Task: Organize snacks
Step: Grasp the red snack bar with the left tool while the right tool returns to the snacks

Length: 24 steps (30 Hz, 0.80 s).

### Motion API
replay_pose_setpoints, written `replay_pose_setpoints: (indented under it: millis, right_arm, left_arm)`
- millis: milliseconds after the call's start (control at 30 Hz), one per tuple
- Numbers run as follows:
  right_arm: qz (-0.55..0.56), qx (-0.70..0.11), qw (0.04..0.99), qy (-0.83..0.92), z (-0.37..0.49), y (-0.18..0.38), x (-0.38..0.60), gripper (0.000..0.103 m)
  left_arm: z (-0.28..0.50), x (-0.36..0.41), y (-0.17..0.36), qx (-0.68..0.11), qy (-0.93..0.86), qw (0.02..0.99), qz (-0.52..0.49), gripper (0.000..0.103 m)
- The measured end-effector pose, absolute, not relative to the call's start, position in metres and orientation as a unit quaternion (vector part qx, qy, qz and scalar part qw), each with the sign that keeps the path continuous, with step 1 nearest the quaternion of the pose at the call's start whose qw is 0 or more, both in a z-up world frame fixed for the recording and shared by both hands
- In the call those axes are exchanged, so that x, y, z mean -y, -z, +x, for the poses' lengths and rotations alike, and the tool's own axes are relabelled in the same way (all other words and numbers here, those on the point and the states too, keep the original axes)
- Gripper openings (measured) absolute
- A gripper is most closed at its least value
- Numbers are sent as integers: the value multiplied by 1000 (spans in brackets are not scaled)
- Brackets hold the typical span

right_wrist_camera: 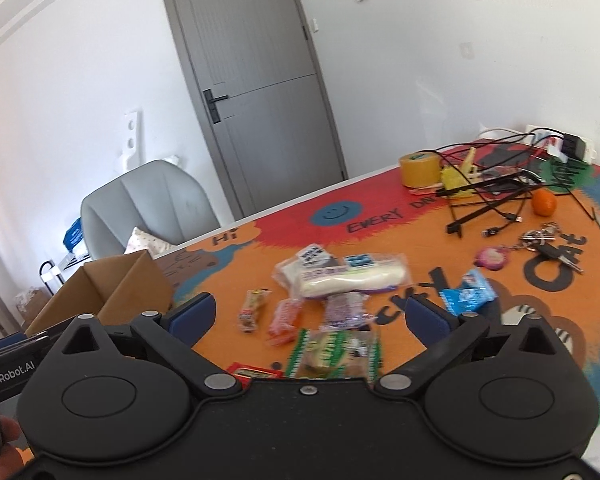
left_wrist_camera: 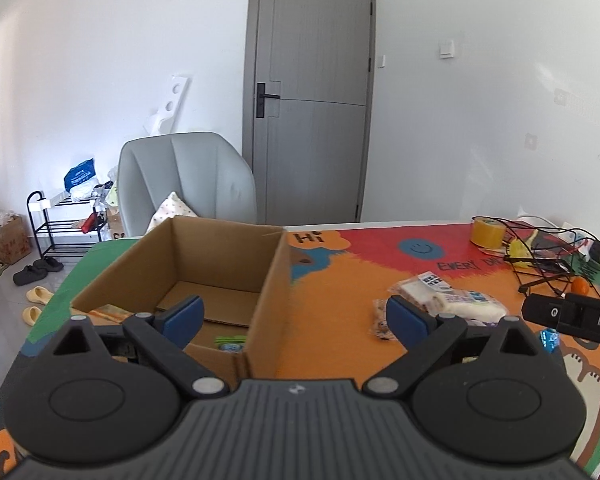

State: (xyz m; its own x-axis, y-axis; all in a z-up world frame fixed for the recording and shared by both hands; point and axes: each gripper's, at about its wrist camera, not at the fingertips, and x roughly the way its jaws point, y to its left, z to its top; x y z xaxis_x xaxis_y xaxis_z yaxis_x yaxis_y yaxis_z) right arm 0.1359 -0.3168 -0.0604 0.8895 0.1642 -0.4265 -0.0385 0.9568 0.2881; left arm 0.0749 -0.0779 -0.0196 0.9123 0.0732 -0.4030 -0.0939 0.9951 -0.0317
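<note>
Left hand-held gripper (left_wrist_camera: 294, 314): jaws spread wide, nothing between them, raised over the near rim of the open cardboard box (left_wrist_camera: 278, 280) at centre left of the left wrist view. Green-wrapped snack (left_wrist_camera: 230, 340) on the box floor. Right hand-held gripper (right_wrist_camera: 308, 314): jaws likewise spread wide and empty, poised above loose snacks at lower centre of the right wrist view. Among these, on the colourful surface (right_wrist_camera: 420, 240): long white packet (right_wrist_camera: 350, 278), blue packet (right_wrist_camera: 466, 292), green-striped packet (right_wrist_camera: 332, 352), small orange packet (right_wrist_camera: 286, 318). Yellow tape roll (right_wrist_camera: 419, 168) and orange fruit (right_wrist_camera: 544, 202) at upper right.
</note>
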Motion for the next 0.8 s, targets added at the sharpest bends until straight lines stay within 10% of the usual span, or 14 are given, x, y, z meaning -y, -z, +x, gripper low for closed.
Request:
replay_pose_setpoints:
  millis: [800]
  right_arm:
    - [172, -268, 948, -2, 146, 100, 388, 102]
  left_arm:
    - [112, 138, 60, -265, -1, 964, -20, 97]
